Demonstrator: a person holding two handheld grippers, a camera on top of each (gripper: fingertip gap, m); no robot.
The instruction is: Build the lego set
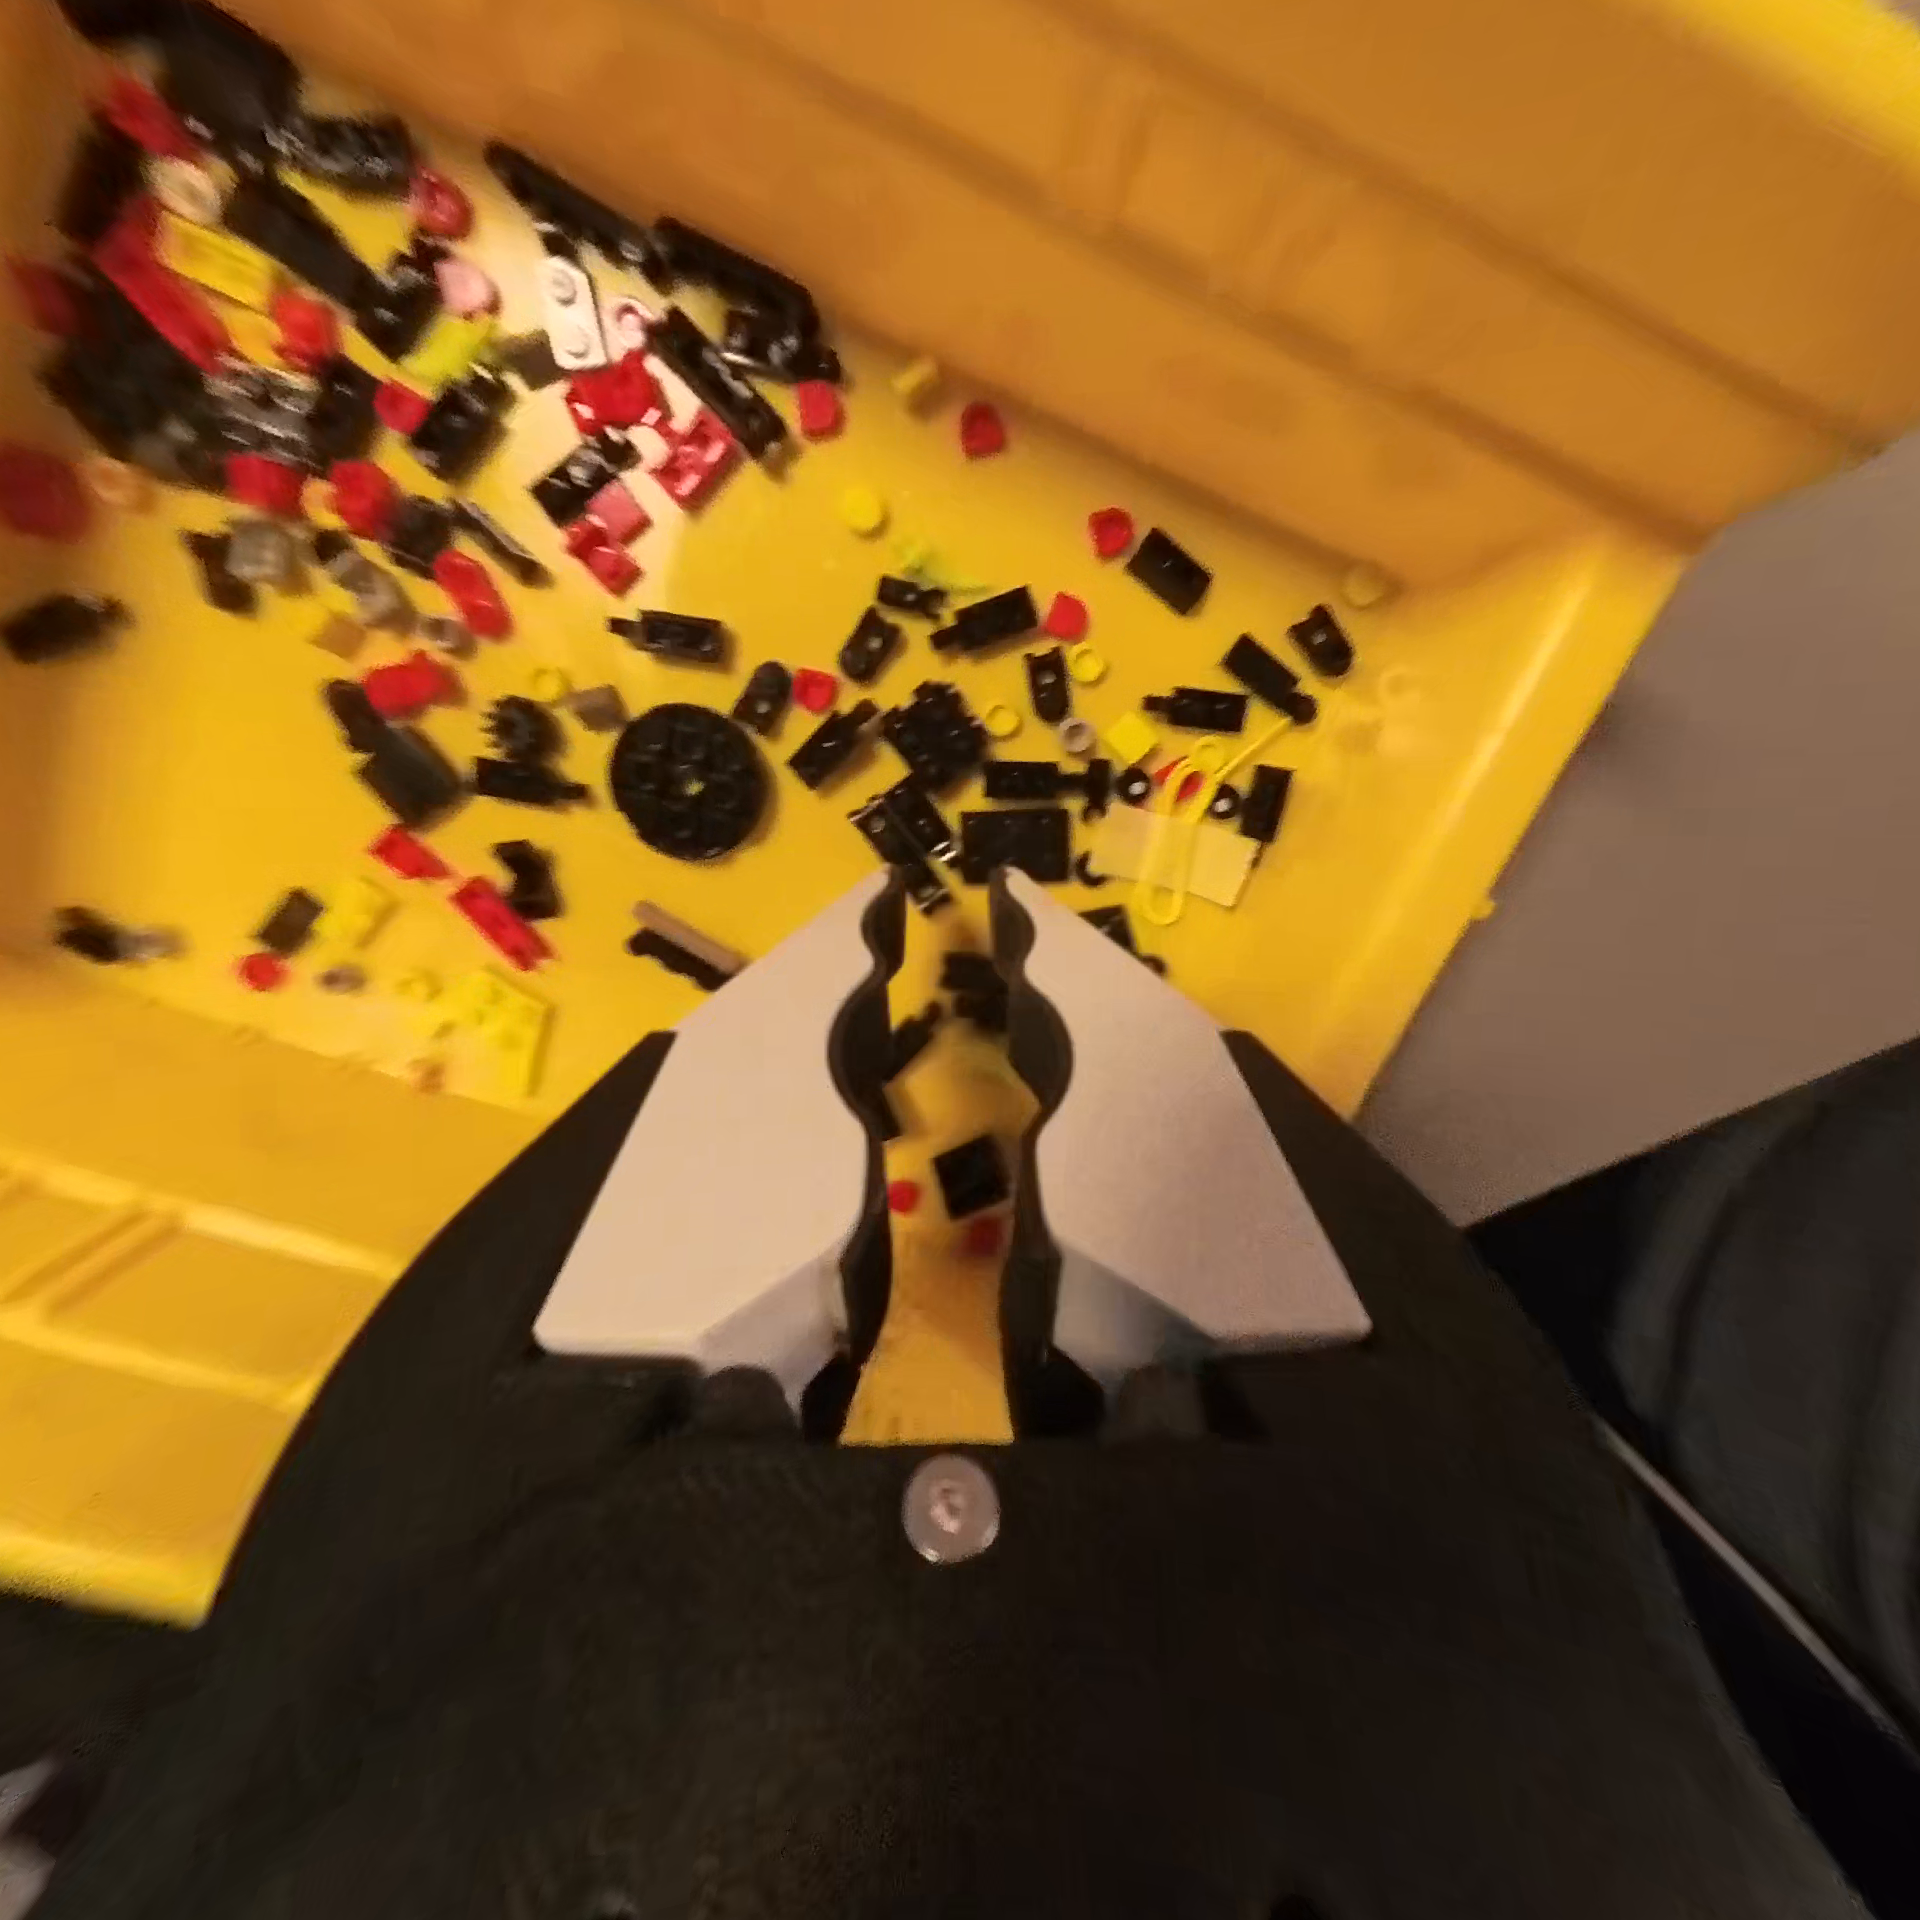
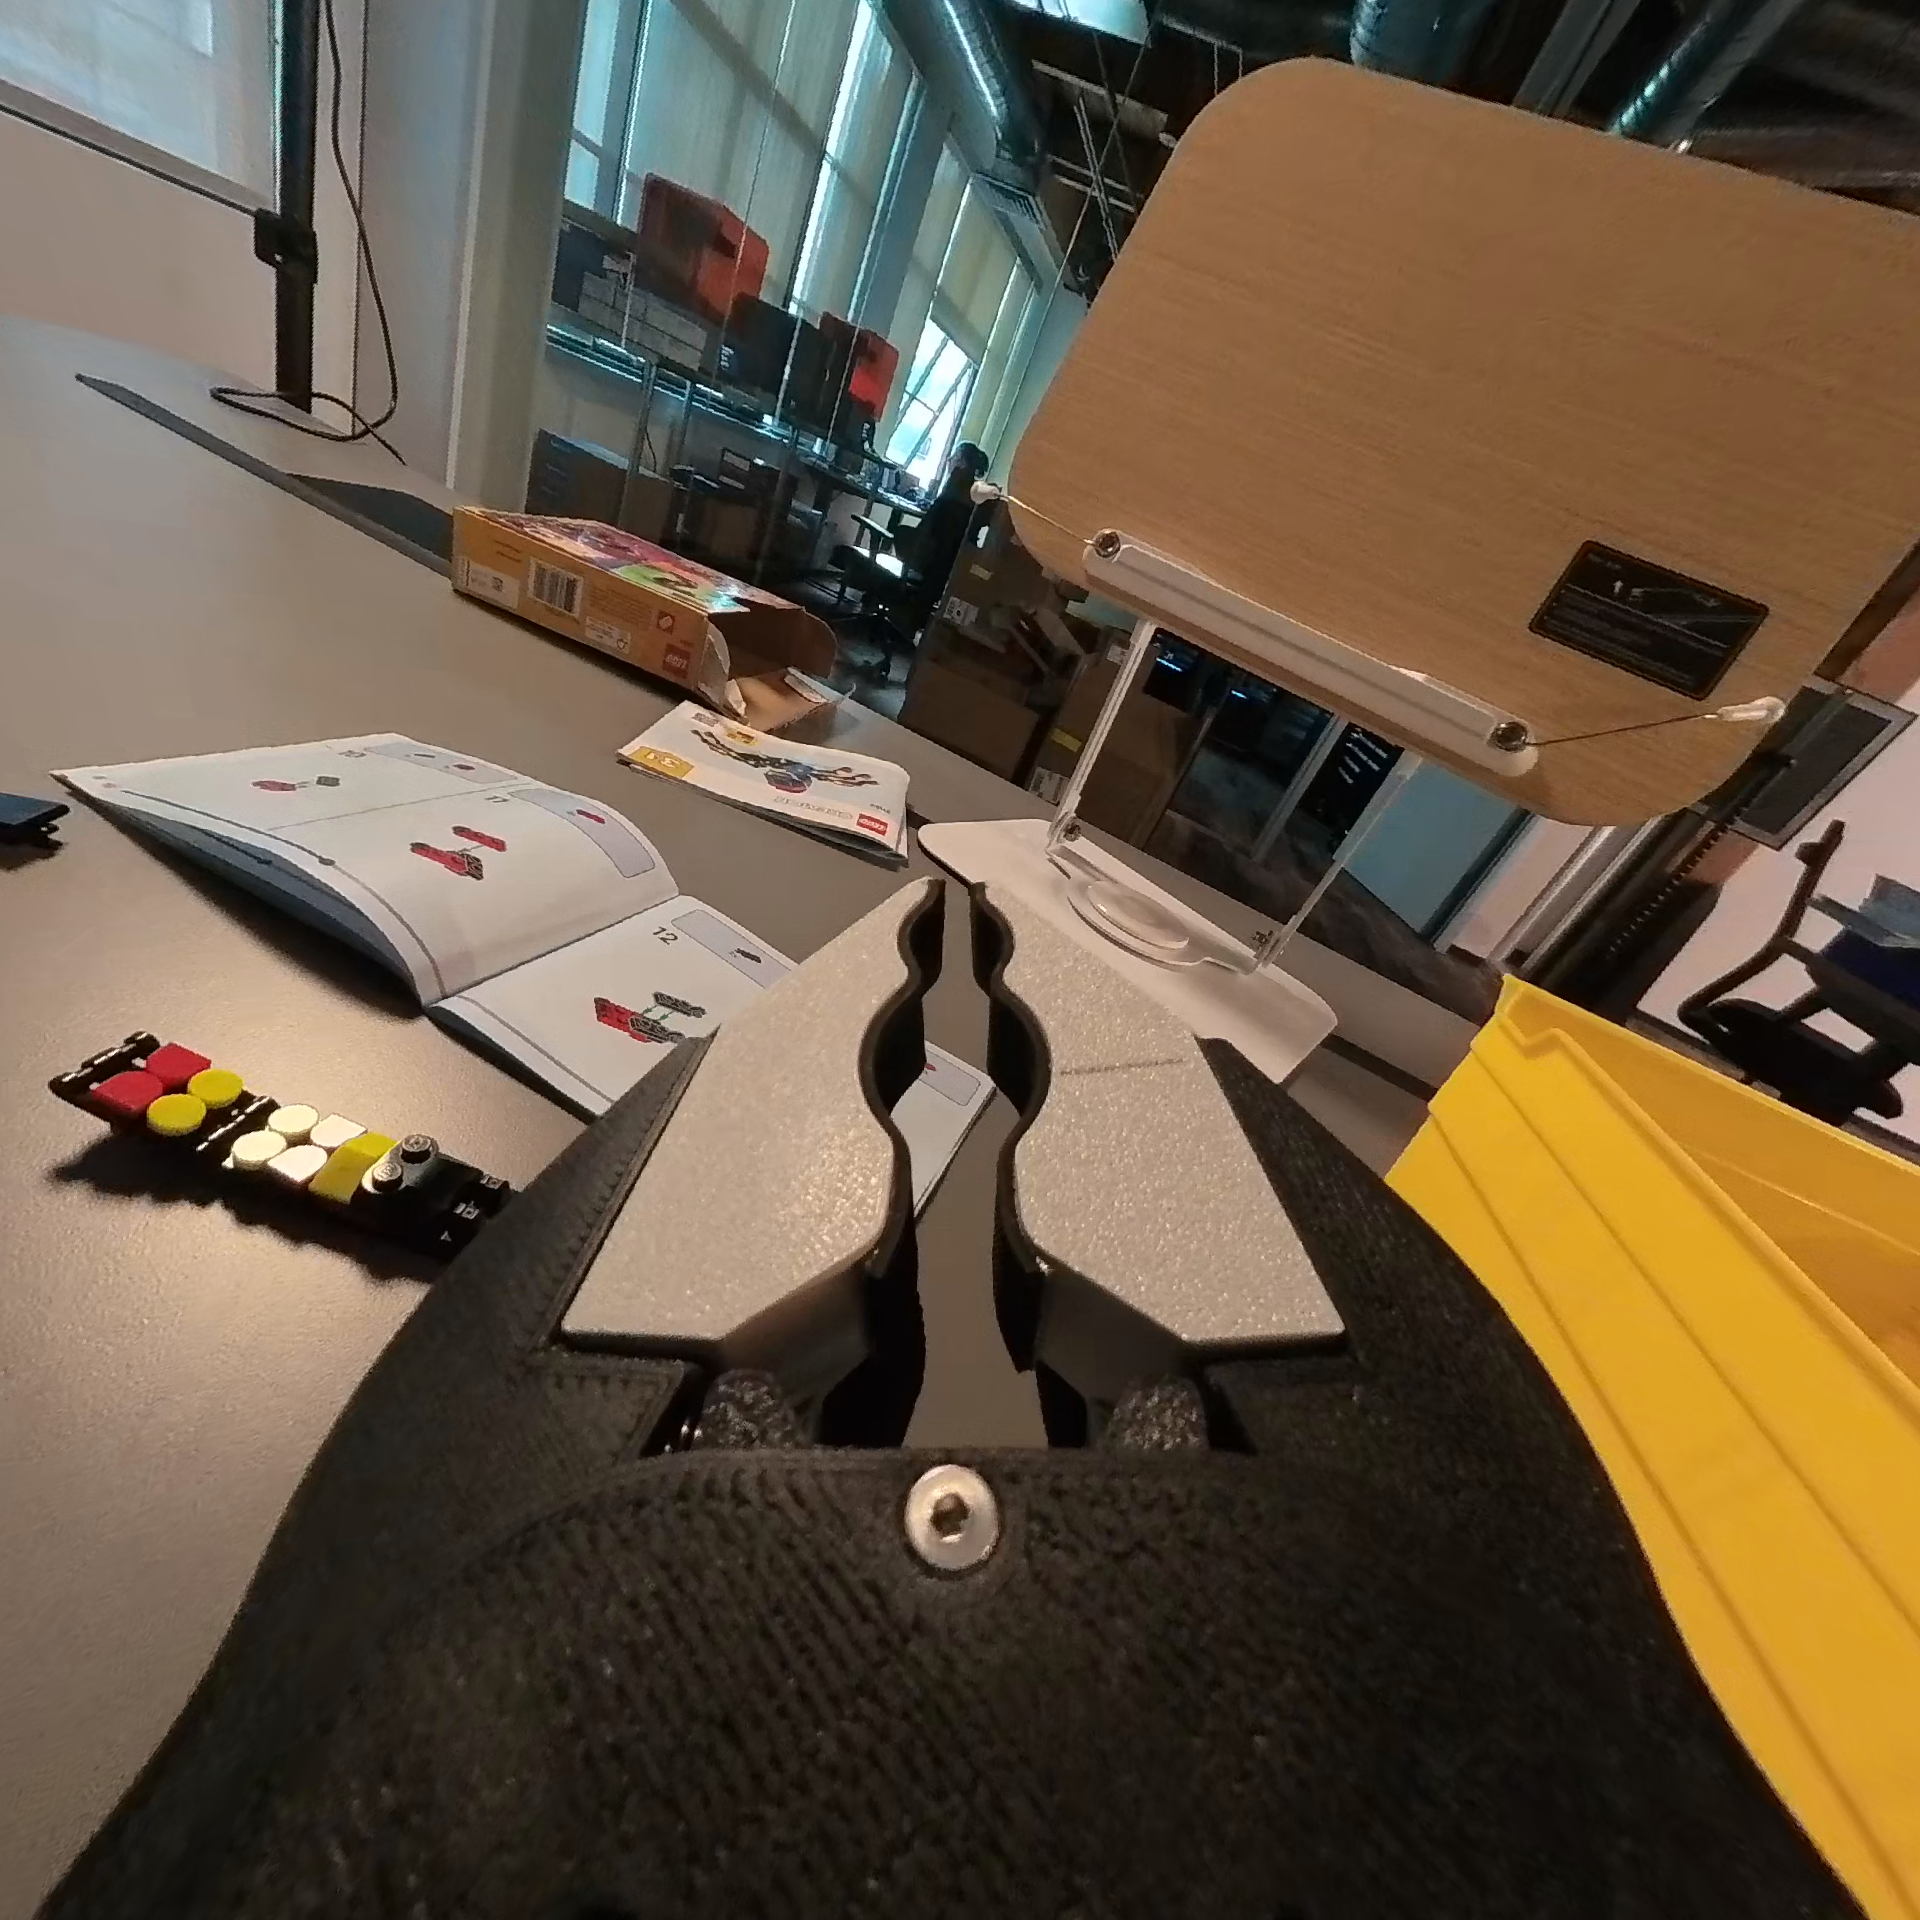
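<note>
Left wrist view: loose bricks in bin, both grippers empty

Left gripper [image 1: 943, 883]: jaws slightly parted, empty, above yellow bin [image 1: 1299, 260] of scattered bricks [image 1: 914, 727]. Right gripper [image 2: 956, 888]: jaws nearly closed, gripping nothing, over desk [image 2: 208, 1455]. Partial build [image 2: 281, 1138] near the desk's left edge; open manual [image 2: 416, 862] beside.

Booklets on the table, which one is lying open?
The larger instruction booklet, nearer the hand-held gripper, lies open; the small booklet by the box stays closed.

Printed matter is noted in the right wrist view only. The cardboard box [image 2: 623, 613] bears a barcode label and brand mark. The open instruction booklet [image 2: 416, 883] carries step numbers, and the folded leaflet [image 2: 769, 779] a logo. The black plate [image 2: 1647, 618] on the wooden board [image 2: 1455, 364] is too small to read.
</note>
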